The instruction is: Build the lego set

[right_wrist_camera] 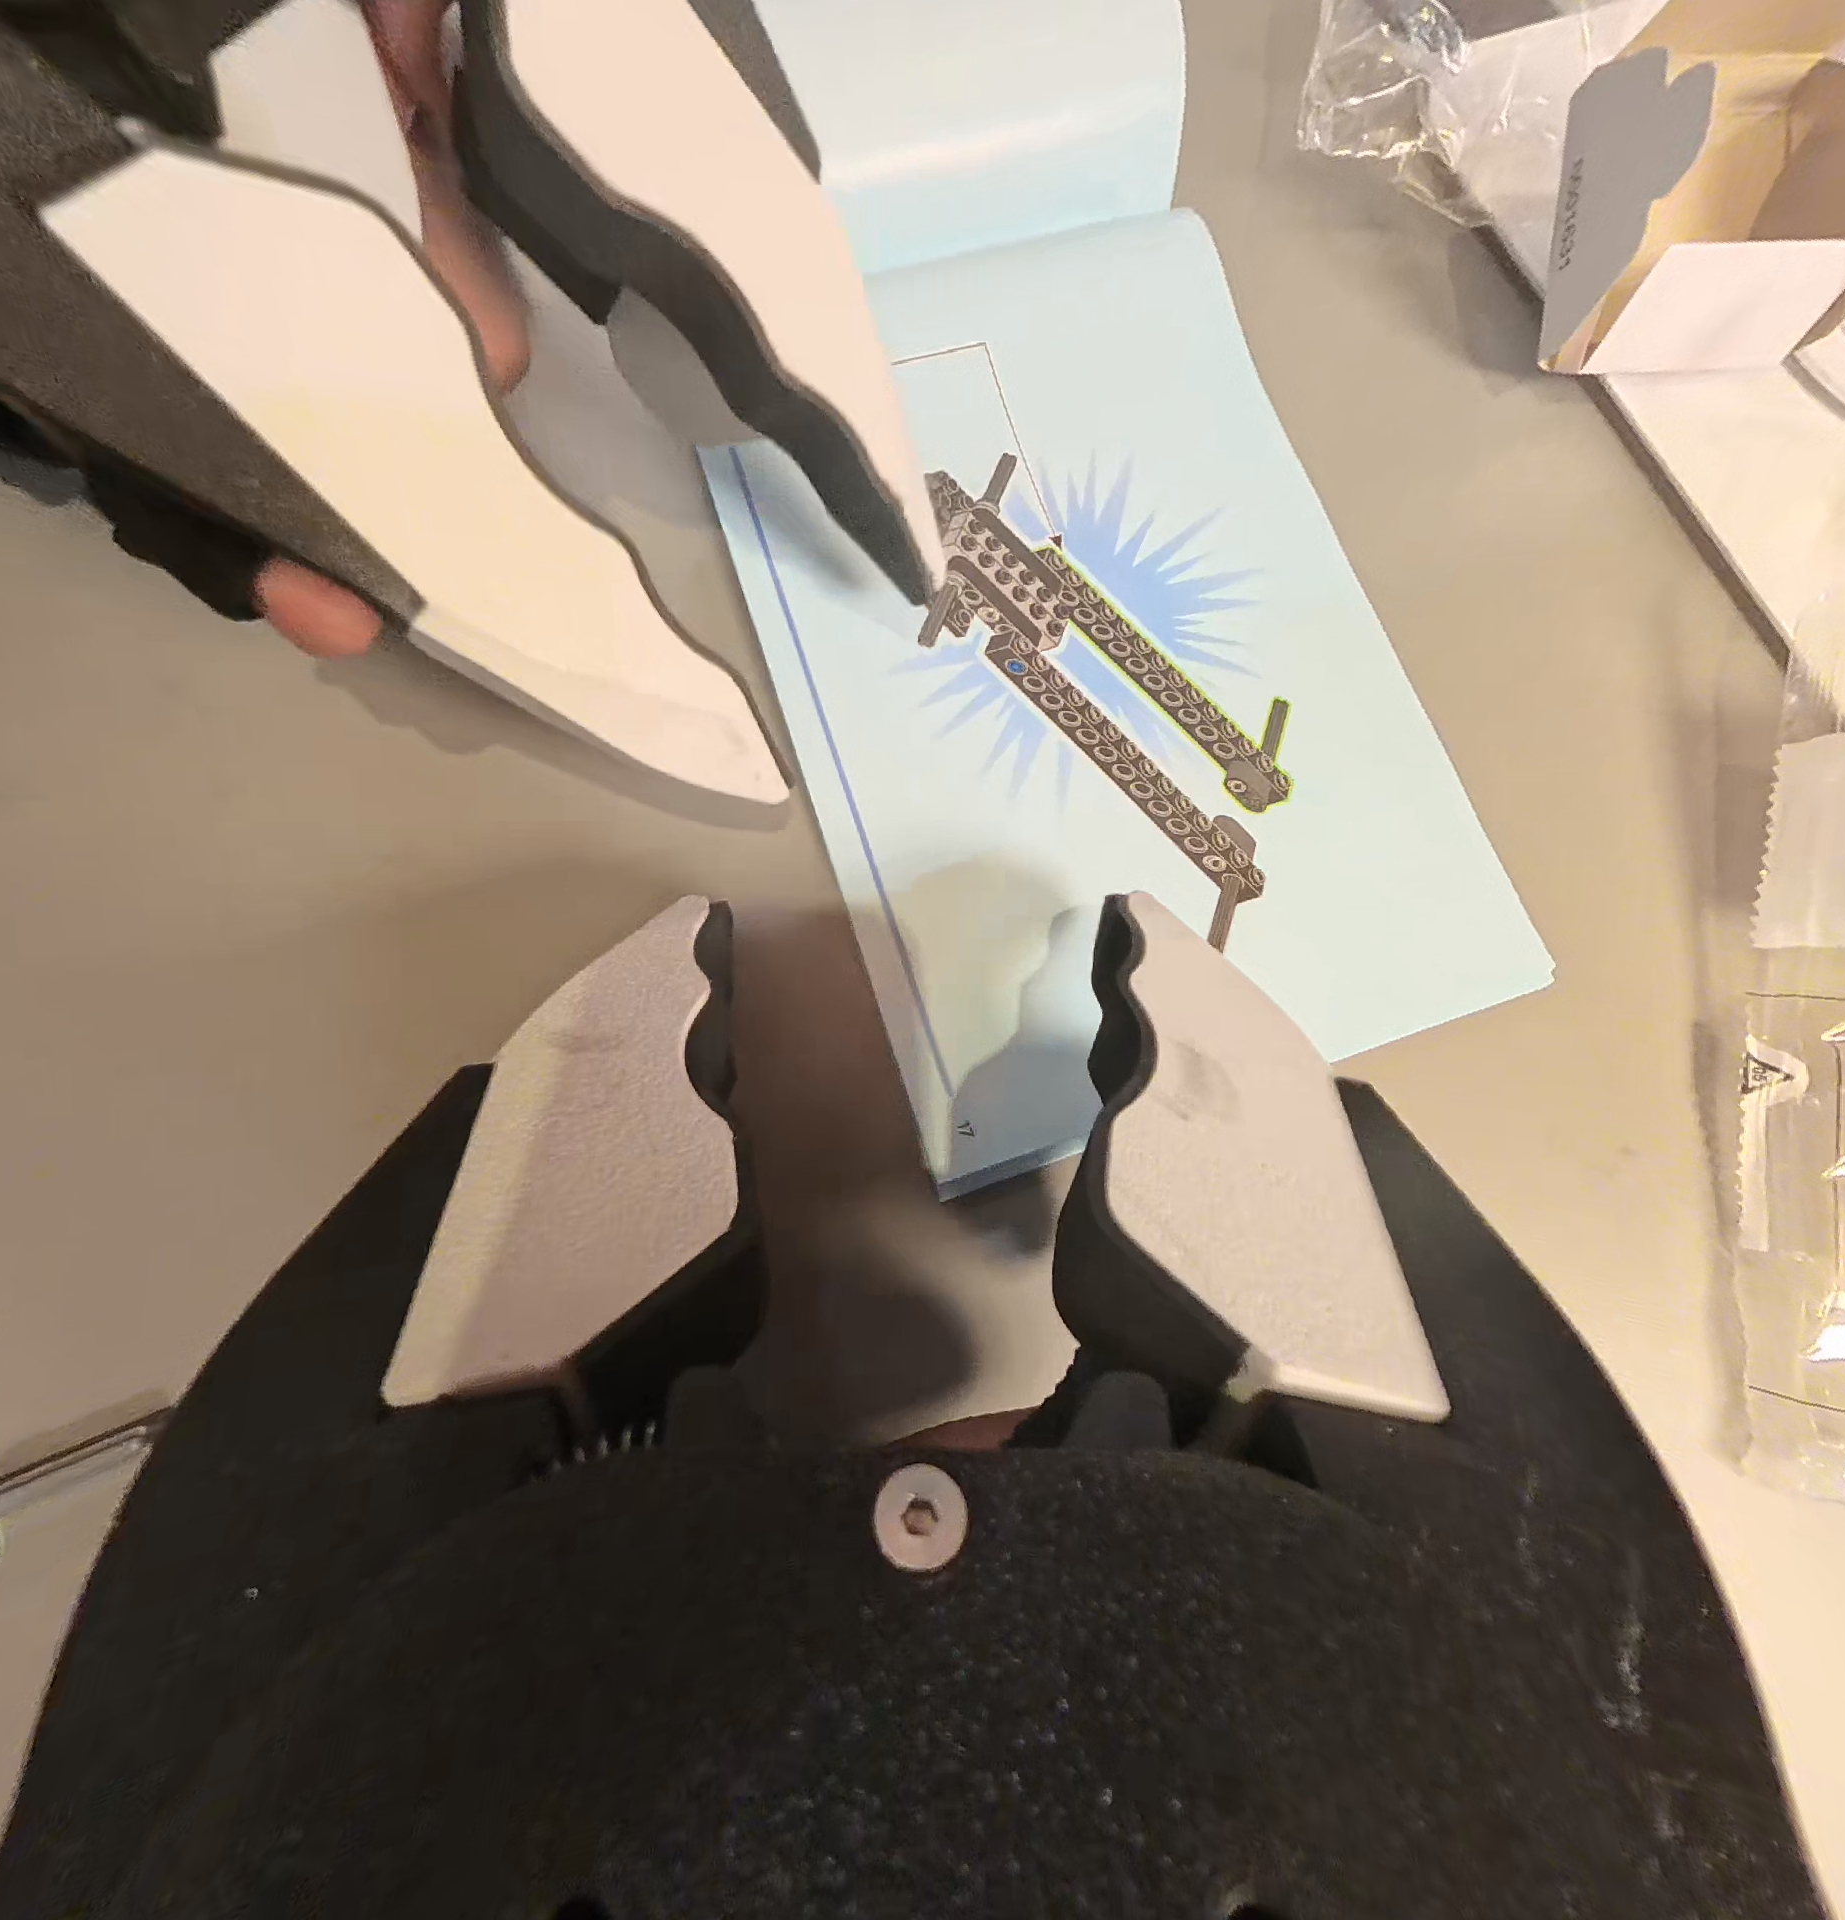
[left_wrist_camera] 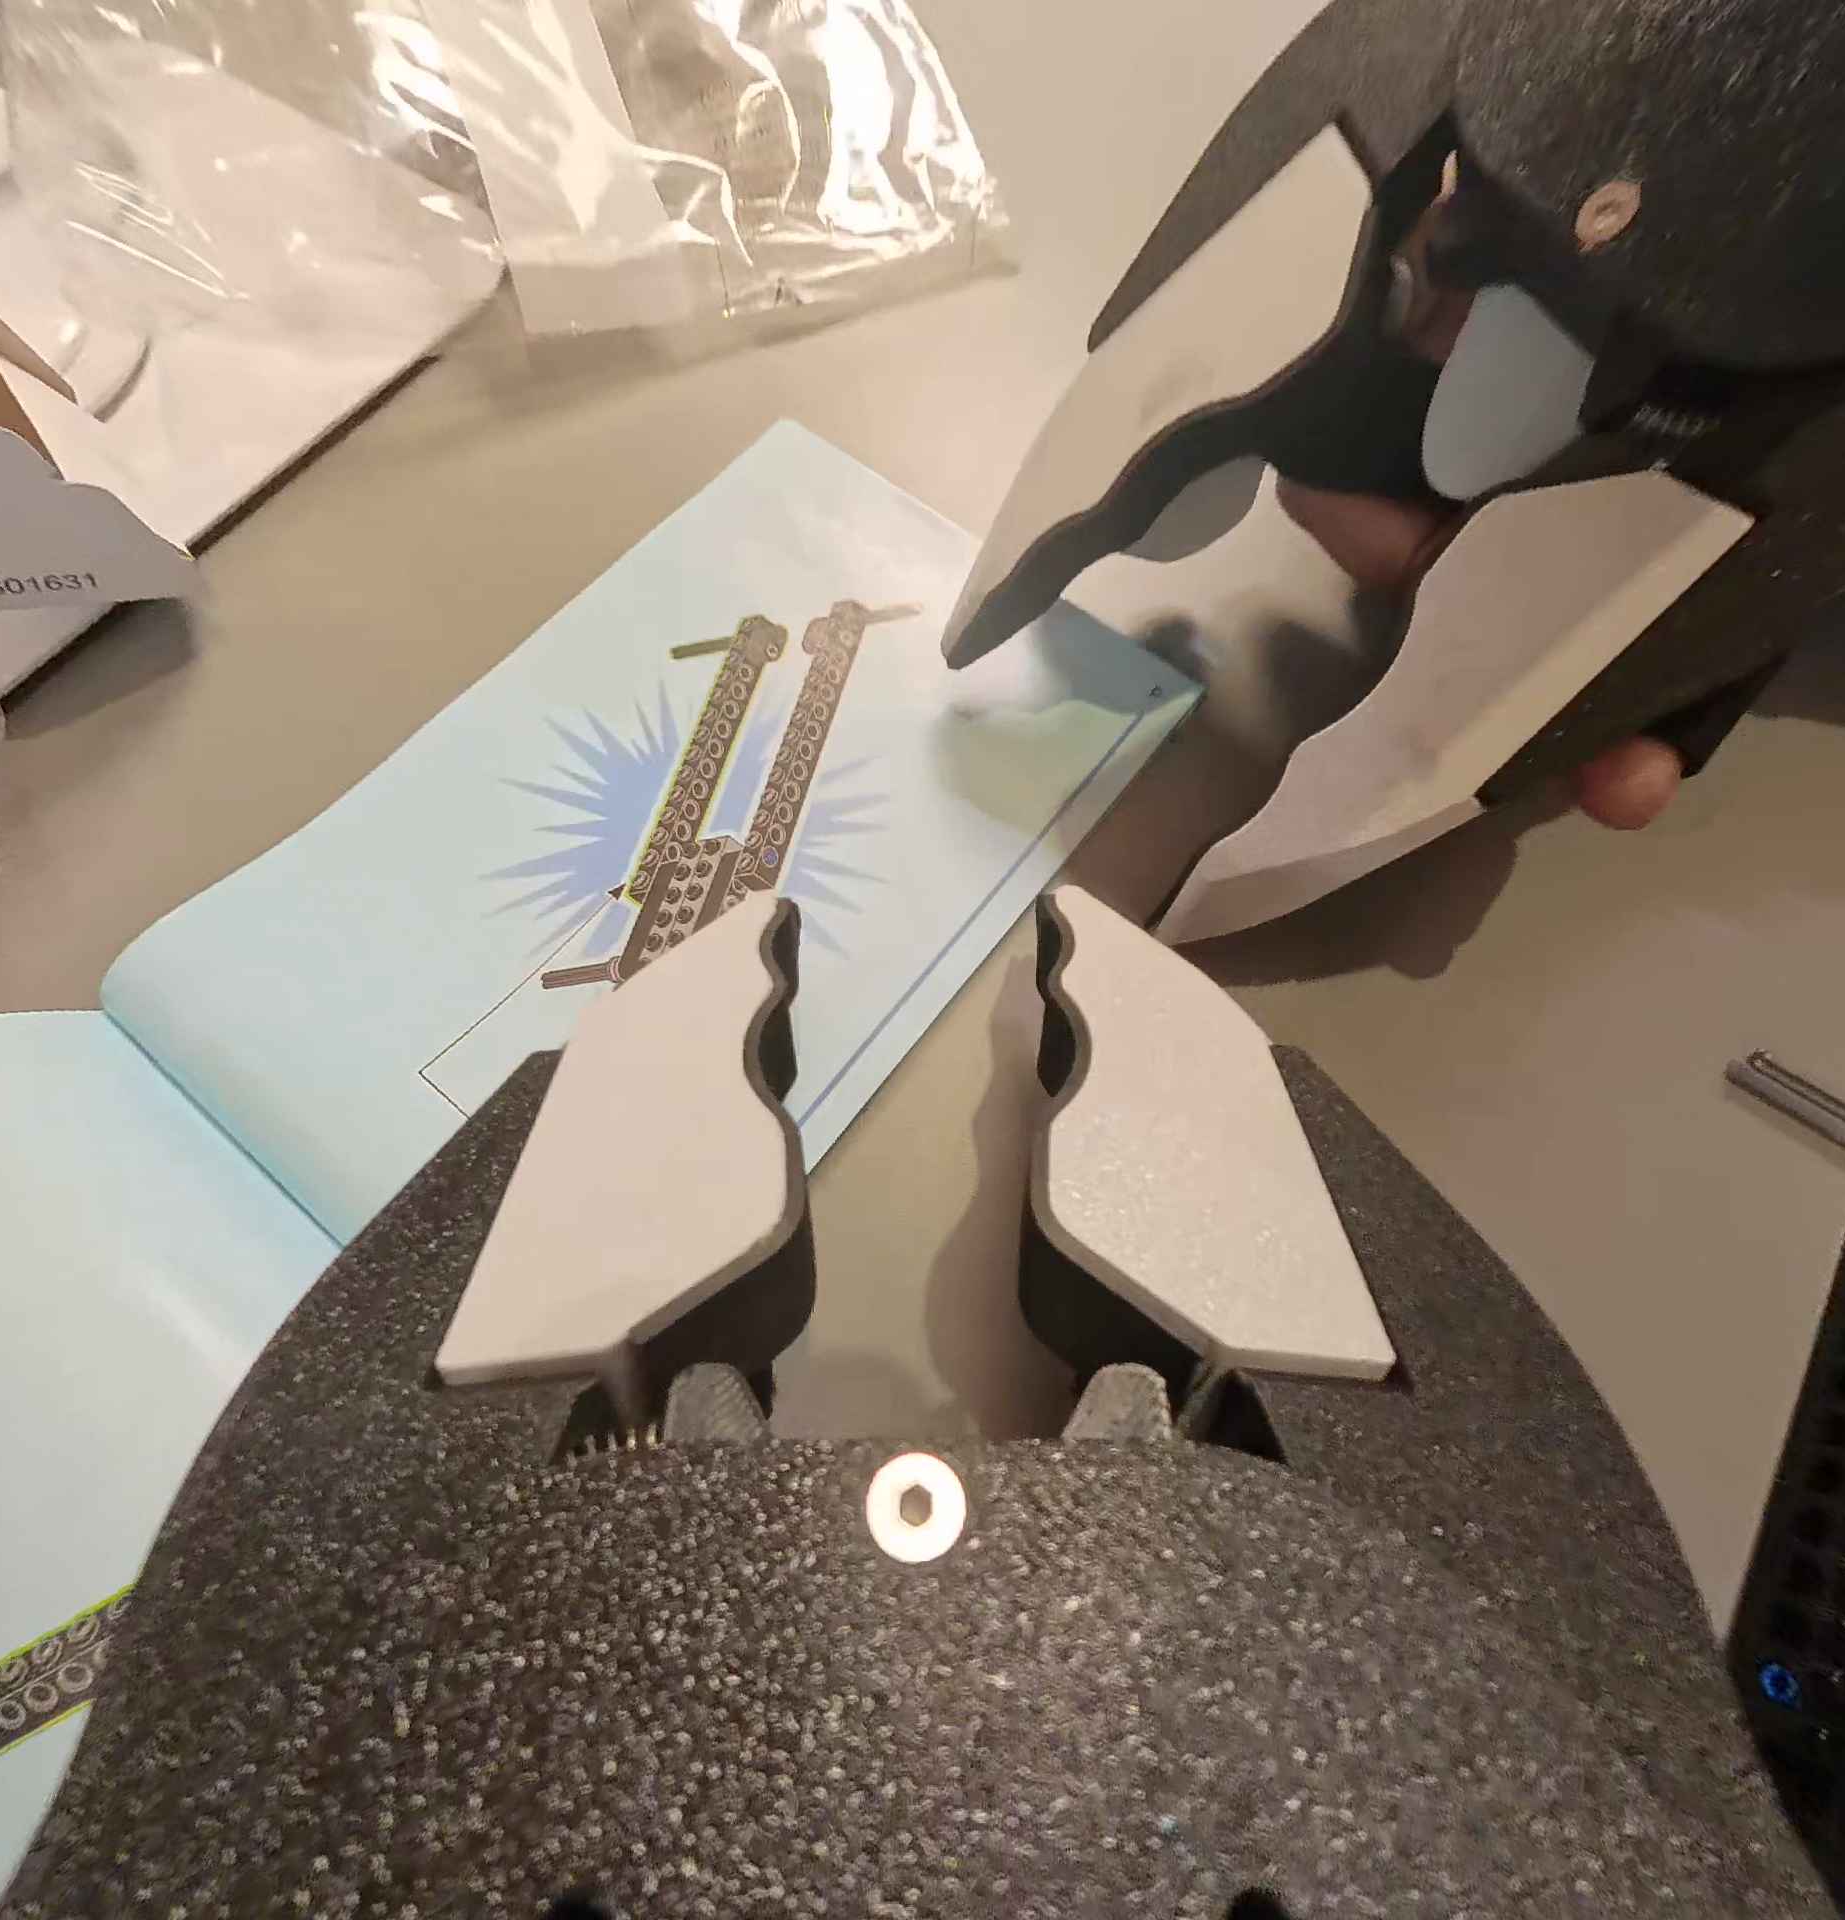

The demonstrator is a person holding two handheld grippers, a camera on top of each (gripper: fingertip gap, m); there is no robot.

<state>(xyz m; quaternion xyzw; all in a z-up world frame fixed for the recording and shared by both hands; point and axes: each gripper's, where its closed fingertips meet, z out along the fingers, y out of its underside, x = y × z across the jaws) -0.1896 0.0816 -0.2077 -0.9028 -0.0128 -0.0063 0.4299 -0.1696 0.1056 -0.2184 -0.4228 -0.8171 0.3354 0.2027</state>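
A hobby work table: an open pale-blue brick-building instruction booklet [right_wrist_camera: 1157,727], clear plastic parts bags [left_wrist_camera: 482,156], and an opened white cardboard box [right_wrist_camera: 1676,208] at the far right.

Two open grippers over an open booklet

The right gripper [right_wrist_camera: 913,914] hangs, jaws apart, above the pale blue booklet [right_wrist_camera: 1365,831] corner; the left gripper [right_wrist_camera: 856,686] points at its brick drawing, with plastic bags [right_wrist_camera: 1811,1195] alongside.

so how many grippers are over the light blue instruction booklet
2. The left gripper hangs, jaws open and empty, above the open light blue paper instruction booklet at its near edge; the right gripper, also open and empty, straddles the booklet's corner.
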